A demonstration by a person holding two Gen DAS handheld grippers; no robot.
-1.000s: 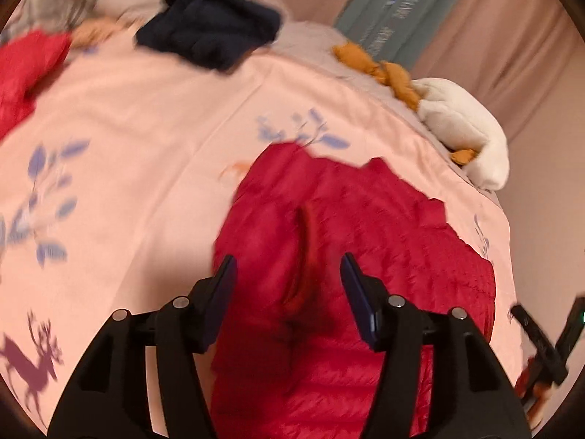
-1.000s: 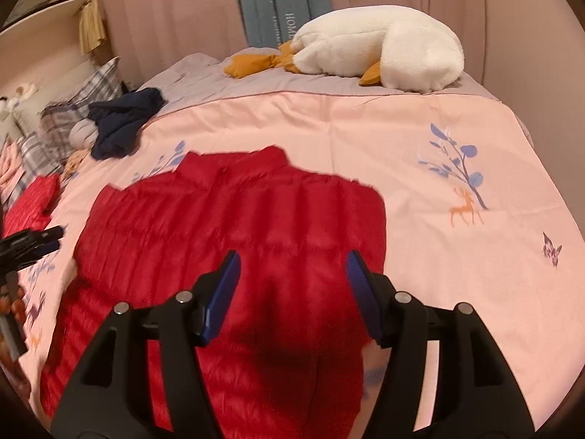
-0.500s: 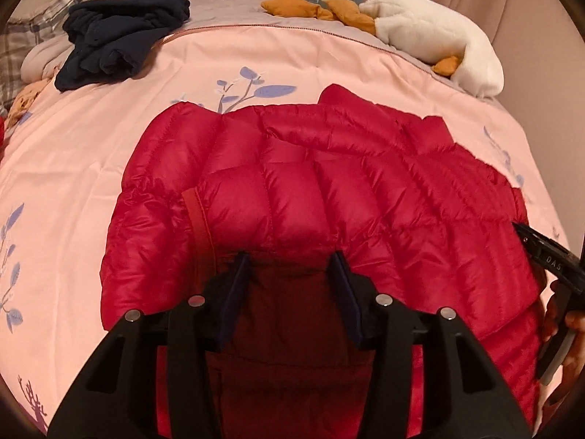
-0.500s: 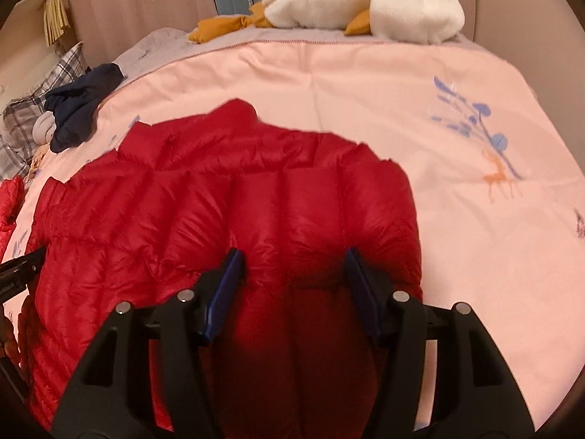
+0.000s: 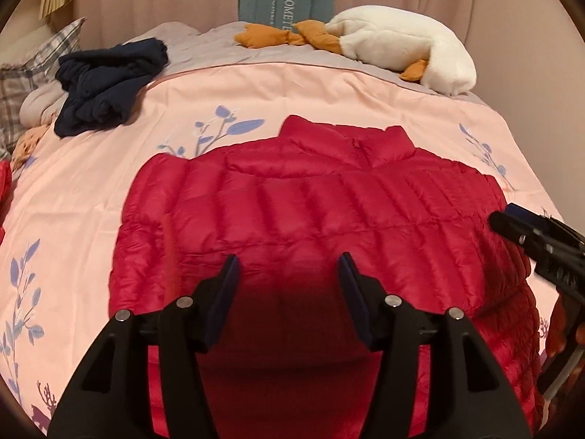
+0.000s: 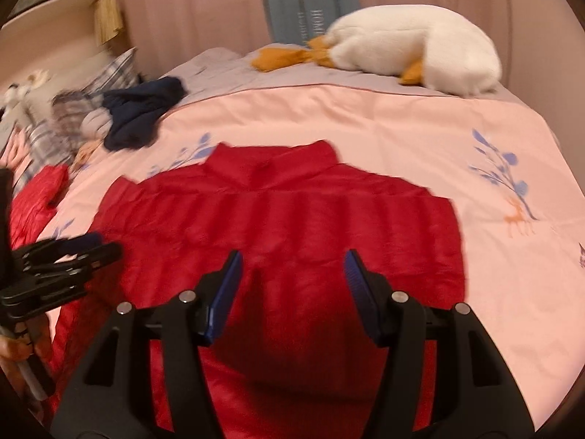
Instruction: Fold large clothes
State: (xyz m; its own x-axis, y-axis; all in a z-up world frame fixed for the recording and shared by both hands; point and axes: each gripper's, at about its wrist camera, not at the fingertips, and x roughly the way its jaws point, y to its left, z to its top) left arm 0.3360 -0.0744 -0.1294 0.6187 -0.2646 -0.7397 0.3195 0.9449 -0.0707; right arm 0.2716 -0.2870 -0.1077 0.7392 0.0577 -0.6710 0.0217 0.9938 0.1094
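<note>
Jacket (image 5: pixel 329 212) now fills both views – left tongs (image 5: pixel 289 267) opening, right tongs (image 6: pixel 292 267) released, both empty

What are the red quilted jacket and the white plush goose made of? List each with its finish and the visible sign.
Red quilted jacket: looks like a thin synthetic shell, perhaps nylon, over a puffy fill. It has a slight sheen, and stitched channels bulge between the seams.

White plush goose: seemingly a soft pile fabric over stuffing. Its surface is matte and fuzzy, its outline rounded, with orange fabric feet and beak.

Red jacket (image 5: pixel 329 212), pink floral bedspread (image 5: pixel 91 183)
</note>
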